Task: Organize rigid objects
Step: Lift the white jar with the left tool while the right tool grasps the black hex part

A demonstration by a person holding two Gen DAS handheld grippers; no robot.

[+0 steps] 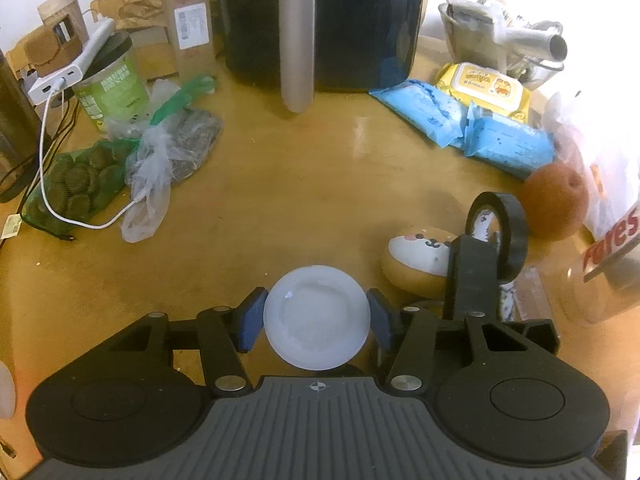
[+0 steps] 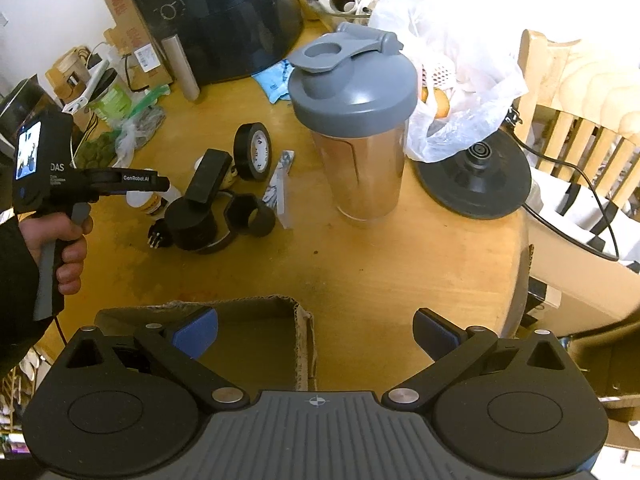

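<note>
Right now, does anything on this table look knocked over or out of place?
Yes. The black tape roll stands on its edge instead of lying flat, so it could roll. The shaker bottle has its flip cap open. Nothing looks spilled or broken.

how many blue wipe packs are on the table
2 visible: one blue wipe pack lies in front of the black air fryer, the other beside it near the orange fruit. More may be hidden behind clutter.

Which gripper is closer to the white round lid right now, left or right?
Left. The left gripper has the white round lid between its blue pads. The right gripper hangs open over a cardboard box at the table's near edge, well away.
</note>
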